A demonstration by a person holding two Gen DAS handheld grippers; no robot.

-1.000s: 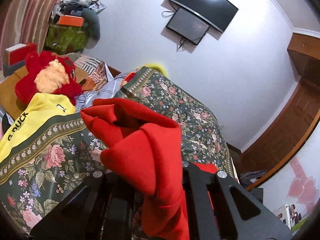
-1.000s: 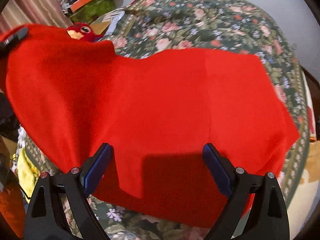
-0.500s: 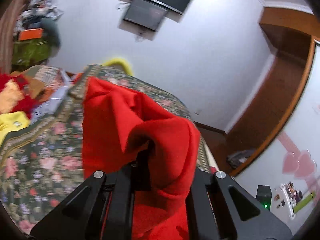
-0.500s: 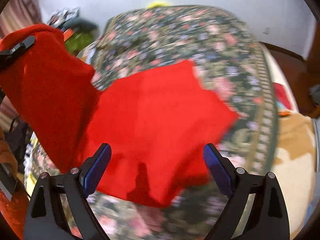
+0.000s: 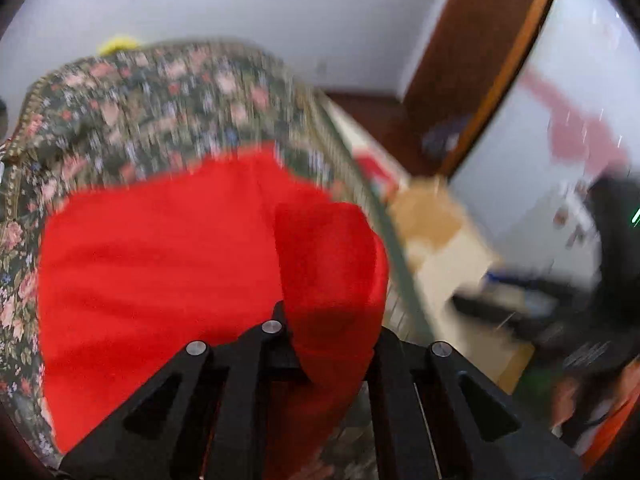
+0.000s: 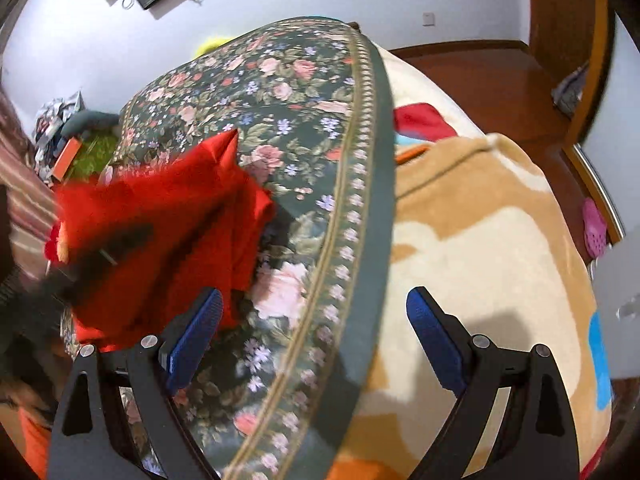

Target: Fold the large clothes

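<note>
Left gripper point(image 5: 328, 344) is clamped tight on a bunched fold of the red garment point(image 5: 160, 256), which drapes from its jaws onto the floral bedspread point(image 5: 160, 100). Right gripper point(image 6: 314, 320) stands wide with nothing between its blue pads point(image 6: 430, 332), above the bedspread's border beside a tan blanket point(image 6: 480, 240).

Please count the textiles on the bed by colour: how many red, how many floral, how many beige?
Red: 1, the red garment, clamped in the left gripper
Dark floral: 1, the floral bedspread
Beige: 1, the beige blanket
Total: 3
</note>
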